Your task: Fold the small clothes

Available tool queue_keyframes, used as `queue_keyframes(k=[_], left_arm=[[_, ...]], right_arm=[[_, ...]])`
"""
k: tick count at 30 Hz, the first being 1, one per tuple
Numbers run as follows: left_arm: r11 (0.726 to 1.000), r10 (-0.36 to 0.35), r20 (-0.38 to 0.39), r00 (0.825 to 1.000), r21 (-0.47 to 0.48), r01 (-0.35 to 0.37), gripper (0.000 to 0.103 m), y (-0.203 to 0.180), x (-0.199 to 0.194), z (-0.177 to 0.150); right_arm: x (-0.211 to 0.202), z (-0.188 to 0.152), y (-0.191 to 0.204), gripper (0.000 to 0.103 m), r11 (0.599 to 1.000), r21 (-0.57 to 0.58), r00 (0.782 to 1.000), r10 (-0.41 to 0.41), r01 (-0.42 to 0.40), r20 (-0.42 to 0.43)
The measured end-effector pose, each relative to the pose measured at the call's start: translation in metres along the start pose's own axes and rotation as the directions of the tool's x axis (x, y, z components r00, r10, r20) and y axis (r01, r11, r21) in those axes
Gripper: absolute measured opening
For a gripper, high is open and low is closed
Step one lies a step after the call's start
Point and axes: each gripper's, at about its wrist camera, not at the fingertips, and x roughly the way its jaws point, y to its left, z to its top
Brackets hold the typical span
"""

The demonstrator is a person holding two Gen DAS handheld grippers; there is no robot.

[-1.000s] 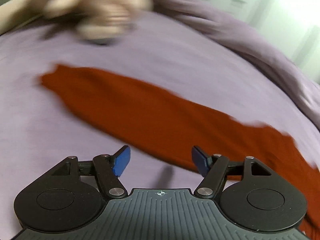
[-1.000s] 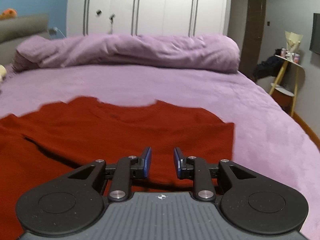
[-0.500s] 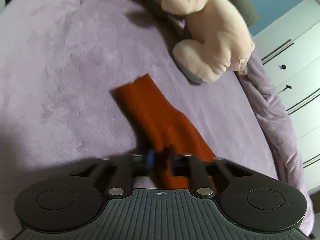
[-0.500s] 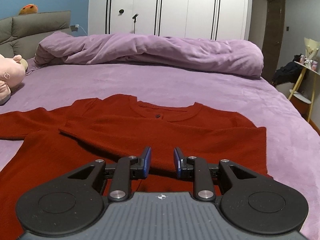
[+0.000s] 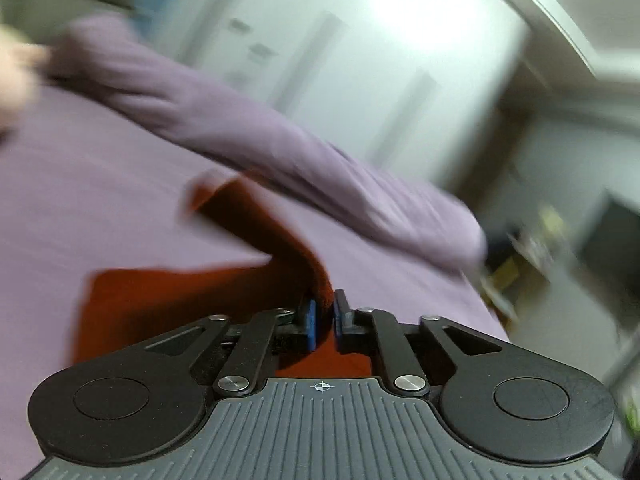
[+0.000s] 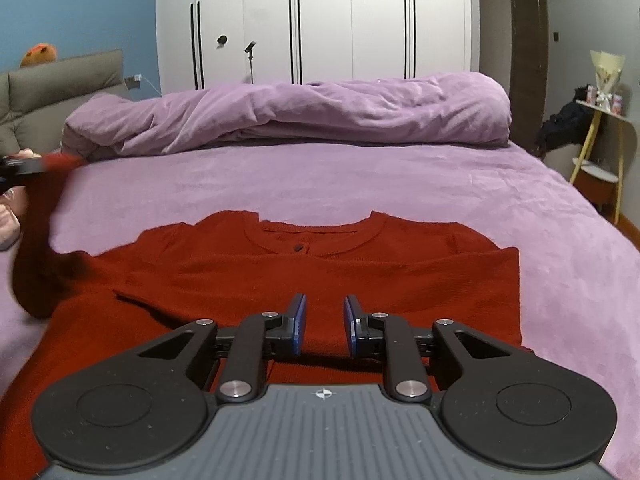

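Now the left sleeve (image 5: 256,220) of the red sweater (image 6: 320,272) is off the bed. Half a second ago it lay flat on the purple bedcover (image 6: 320,172), with the left gripper (image 5: 324,316) just closing on its cuff. At this moment the sleeve rises from the body of the sweater to the left gripper, and the red cloth sits between the two blue pads. The pads press on it, although the jaws are easing a little apart, so I judge the grip as a light pinch. The left view is blurred by fast motion. In the right view the lifted sleeve shows at the far left edge as a dark red band. I think this means the sleeve fold has begun: the sleeve must next be carried across the chest.

The right gripper (image 6: 324,324) has hardly moved in the last second. It hovers over the lower middle of the sweater, its jaws are narrow and closing, and nothing is between them.

The sweater lies face up in the middle of the bed, its neck towards the rolled purple duvet (image 6: 300,116).

Count: one sweater, two sleeves (the right one already folded over the chest, as far as I can tell), two grippers, one duvet, one wardrobe (image 6: 316,20) with several doors.
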Motion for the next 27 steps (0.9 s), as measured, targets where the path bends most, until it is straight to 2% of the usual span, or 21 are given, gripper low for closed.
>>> queue_keyframes(k=[1, 3, 4, 6, 7, 9, 11, 15, 20, 22, 23, 25, 27], left_arm=[[0.999, -0.024, -0.061, 0.998, 0.029, 0.026, 0.021, -0.018, 0.016, -0.015], [0.998, -0.043, -0.183, 0.982, 0.046, 0.052, 0.035, -0.034, 0.038, -0.039], [0.998, -0.025, -0.231, 0.973, 0.054, 0.038, 0.035, -0.038, 0.043, -0.052], [0.996, 0.044, -0.271, 0.961, 0.083, -0.023, 0.035, -0.033, 0.046, -0.066], [0.993, 0.084, -0.274, 0.958, 0.104, -0.057, 0.036, -0.031, 0.044, -0.070], [0.983, 0.158, -0.263, 0.952, 0.131, -0.127, 0.042, -0.019, 0.039, -0.069], [0.972, 0.220, -0.240, 0.945, 0.138, -0.191, 0.044, -0.002, 0.031, -0.064], [0.953, 0.298, -0.209, 0.931, 0.126, -0.276, 0.047, 0.026, 0.015, -0.052], [0.939, 0.339, -0.217, 0.916, 0.132, -0.316, 0.048, 0.042, 0.008, -0.051], [0.934, 0.352, -0.214, 0.911, 0.147, -0.326, 0.048, 0.040, 0.008, -0.052], [0.932, 0.354, -0.212, 0.911, 0.153, -0.327, 0.049, 0.039, 0.006, -0.054], [0.933, 0.352, -0.218, 0.910, 0.162, -0.322, 0.052, 0.036, 0.007, -0.058], [0.935, 0.348, -0.234, 0.908, 0.152, -0.319, 0.052, 0.035, 0.010, -0.059]], right_arm=[[0.000, 0.000, -0.002, 0.016, 1.000, 0.007, 1.000, 0.006, -0.006, -0.003], [0.001, 0.002, -0.010, 0.016, 0.999, 0.030, 0.999, 0.031, -0.030, -0.018], [0.004, 0.004, -0.014, 0.016, 0.998, 0.044, 0.998, 0.052, -0.050, -0.034], [0.012, 0.006, -0.024, 0.018, 0.990, 0.091, 0.991, 0.116, -0.109, -0.071], [0.018, 0.007, -0.028, 0.021, 0.983, 0.116, 0.984, 0.153, -0.142, -0.090], [0.033, 0.010, -0.036, 0.035, 0.961, 0.189, 0.967, 0.225, -0.200, -0.122], [0.050, 0.014, -0.042, 0.039, 0.936, 0.273, 0.956, 0.264, -0.222, -0.129], [0.088, 0.020, -0.041, 0.044, 0.890, 0.391, 0.940, 0.310, -0.234, -0.143], [0.121, 0.021, -0.023, 0.043, 0.898, 0.386, 0.937, 0.298, -0.211, -0.182], [0.122, 0.023, -0.014, 0.034, 0.914, 0.353, 0.945, 0.276, -0.201, -0.175], [0.121, 0.024, -0.010, 0.025, 0.920, 0.333, 0.948, 0.271, -0.205, -0.168], [0.121, 0.026, -0.006, 0.022, 0.928, 0.312, 0.950, 0.263, -0.202, -0.168], [0.125, 0.026, -0.005, 0.006, 0.933, 0.304, 0.950, 0.254, -0.192, -0.181]])
